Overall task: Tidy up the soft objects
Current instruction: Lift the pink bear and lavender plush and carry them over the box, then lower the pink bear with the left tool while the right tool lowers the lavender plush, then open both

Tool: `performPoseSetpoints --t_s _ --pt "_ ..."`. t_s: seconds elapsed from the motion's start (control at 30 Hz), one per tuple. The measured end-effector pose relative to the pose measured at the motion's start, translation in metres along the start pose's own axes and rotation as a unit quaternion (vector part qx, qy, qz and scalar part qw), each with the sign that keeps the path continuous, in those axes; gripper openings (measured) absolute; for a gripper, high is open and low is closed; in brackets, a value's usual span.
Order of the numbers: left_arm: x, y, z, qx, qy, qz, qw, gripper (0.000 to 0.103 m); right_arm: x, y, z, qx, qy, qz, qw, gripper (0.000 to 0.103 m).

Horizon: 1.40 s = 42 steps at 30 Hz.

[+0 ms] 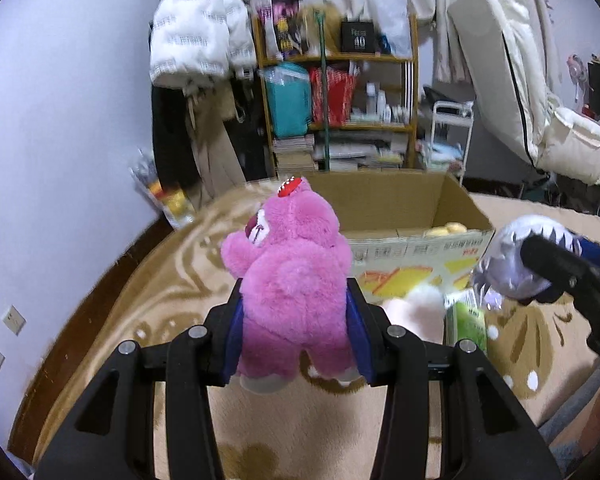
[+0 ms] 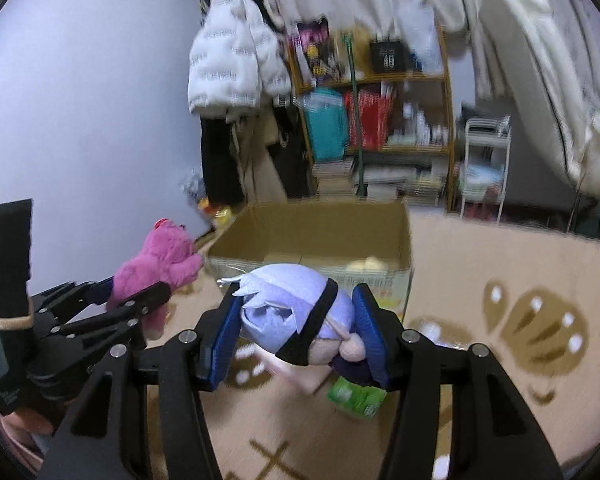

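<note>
My left gripper [image 1: 296,292] is shut on a pink plush bear [image 1: 292,264], its blue pads pressed into the bear's sides; the bear is upright with its back to the camera. My right gripper [image 2: 298,300] is shut on a plush doll [image 2: 288,312] with lavender hair and a black band across its head. Both toys hang above the rug, in front of an open cardboard box [image 1: 420,216] that has something yellow inside. The right wrist view shows the left gripper [image 2: 136,288] and the bear [image 2: 156,264] on the left. The left wrist view shows the right gripper [image 1: 540,272] and the doll [image 1: 512,264] on the right.
A pale pink plush [image 1: 412,312] and a green packet [image 1: 466,320] lie on the beige patterned rug [image 1: 260,420] by the box's near side. Behind the box stand a crowded shelf [image 1: 340,92], hanging coats [image 1: 196,40] and a white trolley [image 1: 448,140]. A wall [image 1: 60,120] is on the left.
</note>
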<state>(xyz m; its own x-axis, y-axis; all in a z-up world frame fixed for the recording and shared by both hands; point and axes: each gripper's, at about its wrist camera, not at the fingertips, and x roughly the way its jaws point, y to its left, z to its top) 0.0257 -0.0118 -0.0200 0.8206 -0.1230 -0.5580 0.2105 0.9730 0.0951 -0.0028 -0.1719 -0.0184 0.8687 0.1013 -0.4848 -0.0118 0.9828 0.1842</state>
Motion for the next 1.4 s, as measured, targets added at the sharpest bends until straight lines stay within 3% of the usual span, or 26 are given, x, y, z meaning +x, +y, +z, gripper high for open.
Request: performPoseSetpoints --t_s 0.3,0.57,0.73,1.13,1.4 --pt "-0.018 -0.002 0.008 0.01 -0.054 0.006 0.9985 0.044 -0.025 0.008 0.024 -0.014 -0.089 -0.043 0.995 0.059" --pt "-0.022 -0.006 0.023 0.013 -0.079 0.01 0.9967 0.044 -0.027 -0.004 0.042 0.004 -0.106 -0.039 0.994 0.059" --pt "-0.021 -0.008 0.036 0.012 -0.093 0.013 0.9955 0.044 -0.027 -0.008 0.059 -0.024 -0.133 -0.058 0.989 0.059" --pt "0.004 -0.007 0.077 0.008 -0.11 0.009 0.9939 0.044 -0.002 -0.036 0.088 -0.001 -0.138 -0.046 0.989 0.06" --pt "0.03 -0.002 0.087 0.006 -0.106 0.016 0.9942 0.044 0.014 -0.041 0.094 -0.004 -0.131 -0.038 0.991 0.06"
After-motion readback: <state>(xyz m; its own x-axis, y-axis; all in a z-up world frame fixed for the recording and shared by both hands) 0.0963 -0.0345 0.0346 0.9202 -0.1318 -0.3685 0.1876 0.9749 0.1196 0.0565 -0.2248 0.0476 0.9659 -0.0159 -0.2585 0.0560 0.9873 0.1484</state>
